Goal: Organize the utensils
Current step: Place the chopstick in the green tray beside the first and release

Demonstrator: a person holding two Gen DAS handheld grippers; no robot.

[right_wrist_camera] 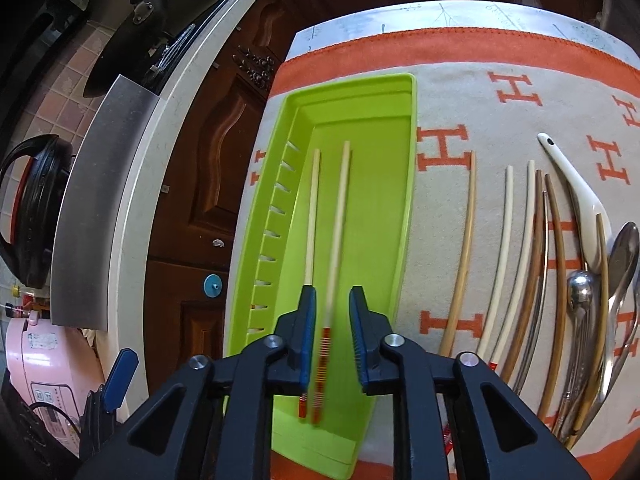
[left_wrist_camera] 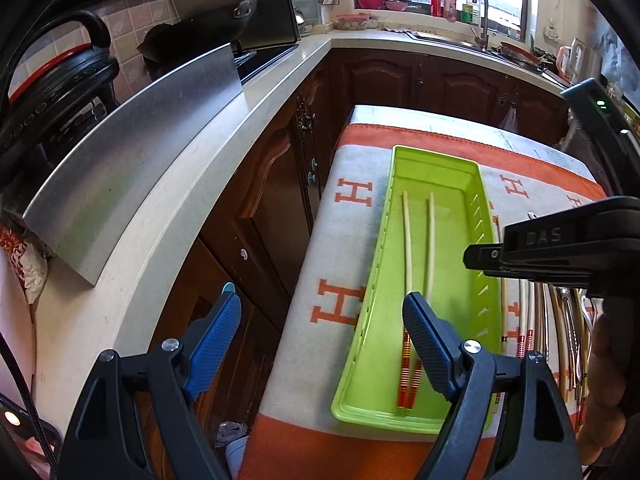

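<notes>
Right wrist view shows my right gripper (right_wrist_camera: 332,312) slightly parted above two chopsticks (right_wrist_camera: 338,216) inside the green tray (right_wrist_camera: 404,184), not pinching them; my left gripper (left_wrist_camera: 322,330) is spread wide, beside the tray

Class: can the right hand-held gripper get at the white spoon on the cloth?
Probably yes: the white spoon lies uncovered on the cloth, and the right hand-held gripper grips nothing.

The green tray (right_wrist_camera: 404,160) looked smooth, glossy plastic. The two chopsticks (right_wrist_camera: 312,216) in it were pale matt wood with red banded ends. The cloth (right_wrist_camera: 500,52) under it was soft, matt weave. The white spoon (right_wrist_camera: 576,184) shone like glazed ceramic, and the metal spoons (right_wrist_camera: 622,252) gleamed polished. The fingers (right_wrist_camera: 307,332) carried ribbed blue pads.
</notes>
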